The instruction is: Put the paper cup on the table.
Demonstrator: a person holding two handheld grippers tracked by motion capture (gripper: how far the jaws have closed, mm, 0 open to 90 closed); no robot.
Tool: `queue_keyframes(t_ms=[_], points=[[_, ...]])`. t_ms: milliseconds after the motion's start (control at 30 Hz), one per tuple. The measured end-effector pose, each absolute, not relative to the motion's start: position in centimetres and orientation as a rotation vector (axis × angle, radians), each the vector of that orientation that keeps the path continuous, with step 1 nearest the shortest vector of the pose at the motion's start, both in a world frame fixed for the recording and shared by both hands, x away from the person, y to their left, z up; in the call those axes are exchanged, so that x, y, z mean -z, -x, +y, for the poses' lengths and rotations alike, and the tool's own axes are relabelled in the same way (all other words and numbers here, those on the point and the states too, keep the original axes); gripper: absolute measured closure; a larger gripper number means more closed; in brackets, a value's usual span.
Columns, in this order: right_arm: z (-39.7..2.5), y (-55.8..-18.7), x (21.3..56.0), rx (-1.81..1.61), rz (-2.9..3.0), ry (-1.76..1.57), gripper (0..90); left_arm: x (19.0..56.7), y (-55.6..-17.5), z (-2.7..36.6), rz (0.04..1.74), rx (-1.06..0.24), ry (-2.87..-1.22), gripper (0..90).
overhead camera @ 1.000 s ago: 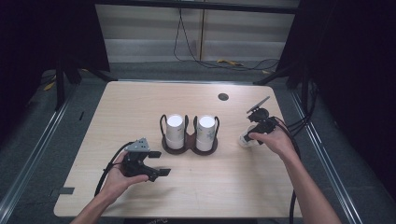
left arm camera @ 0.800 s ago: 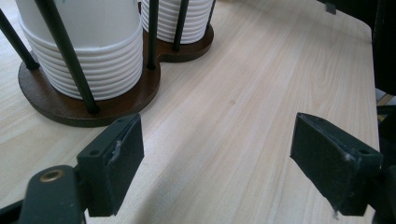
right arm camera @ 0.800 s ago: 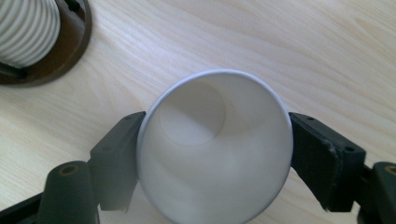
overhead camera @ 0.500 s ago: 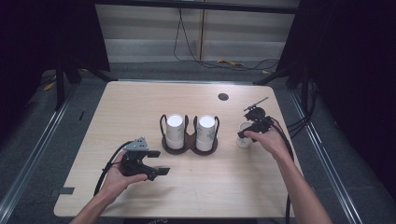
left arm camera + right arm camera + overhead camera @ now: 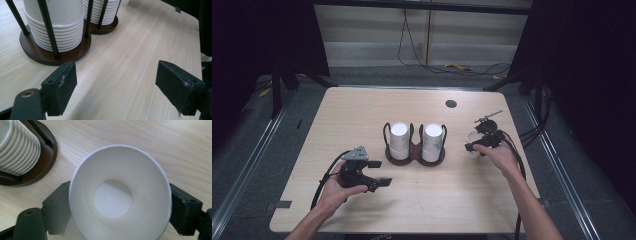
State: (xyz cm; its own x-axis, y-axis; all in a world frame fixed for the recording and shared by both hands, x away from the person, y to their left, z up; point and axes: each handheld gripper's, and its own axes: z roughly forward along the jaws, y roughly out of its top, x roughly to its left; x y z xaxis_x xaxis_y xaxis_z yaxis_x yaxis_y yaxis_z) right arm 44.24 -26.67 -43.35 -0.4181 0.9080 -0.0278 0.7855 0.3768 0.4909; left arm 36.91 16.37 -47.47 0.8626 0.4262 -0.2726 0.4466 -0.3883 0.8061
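Table [image 5: 362, 115] filled mid-frame of the high view; dark wooden cup holder [image 5: 414, 152] at centre carried two upside-down stacks of ribbed white cups [image 5: 399, 141]. Right of it, right gripper [image 5: 475, 145] straddled a single paper cup [image 5: 120, 195], mouth upward, jaws at either side of the wall; contact looked likely, firm clamping not certain. Left gripper [image 5: 117, 92] sat lower left, jaws wide, nothing between. Judged best: squeeze lightly to spare the thin wall, lift straight, keep clear of the holder's rods [image 5: 47, 27].
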Motion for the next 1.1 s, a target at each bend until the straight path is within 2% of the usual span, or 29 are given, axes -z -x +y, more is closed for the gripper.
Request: queue_keyframes(t_ms=[67,400,633,1100], points=[[-27.0,-43.8,43.6,-0.601,2.323,-1.494,22.1,47.5,-36.9,16.3,0.632,0.027,-2.032,17.3],[-26.8,-43.7,43.8,-0.643,2.28,-1.493,23.7,47.6,-37.0,16.3,0.638,0.027,-2.041,17.3],[-26.6,-43.5,44.2,-0.713,2.247,-1.506,17.3,47.7,-36.9,16.3,0.638,0.023,-2.055,17.3],[-27.8,-40.1,45.1,-0.844,2.154,-1.558,17.3,47.5,-36.9,16.5,0.65,-0.02,-2.039,19.2]])
